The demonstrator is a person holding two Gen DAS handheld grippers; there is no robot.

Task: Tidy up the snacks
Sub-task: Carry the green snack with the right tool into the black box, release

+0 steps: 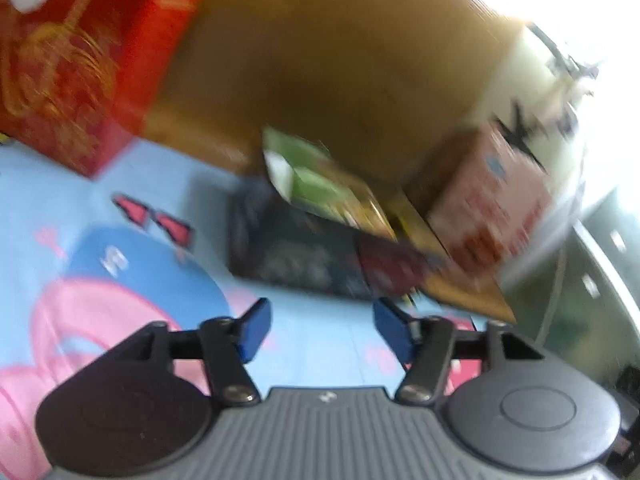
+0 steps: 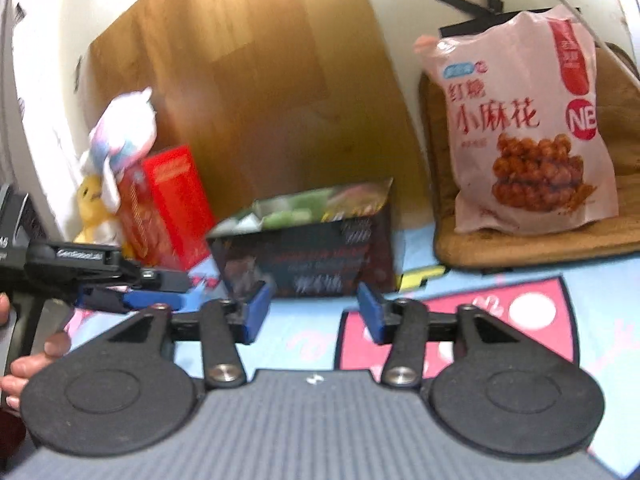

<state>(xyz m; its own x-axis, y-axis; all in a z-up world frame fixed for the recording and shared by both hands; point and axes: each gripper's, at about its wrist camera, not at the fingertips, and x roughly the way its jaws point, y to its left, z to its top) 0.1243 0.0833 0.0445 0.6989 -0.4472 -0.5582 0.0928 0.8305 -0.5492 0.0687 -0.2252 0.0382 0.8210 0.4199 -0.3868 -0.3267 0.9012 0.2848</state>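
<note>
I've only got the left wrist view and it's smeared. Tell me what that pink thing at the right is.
Observer: A pink snack bag printed with fried dough twists, standing upright on a brown mat.
Operator: Give me the dark box in the middle.
Observer: The dark box is open on top, with green and white packets inside.
Operator: Report what's above the red box.
Observer: A pink-and-white plush toy sits on the red box, a yellow plush beside it.

Both wrist views look low and close, slightly downward, sharing the dark box (image 1: 304,252) (image 2: 312,256).
</note>
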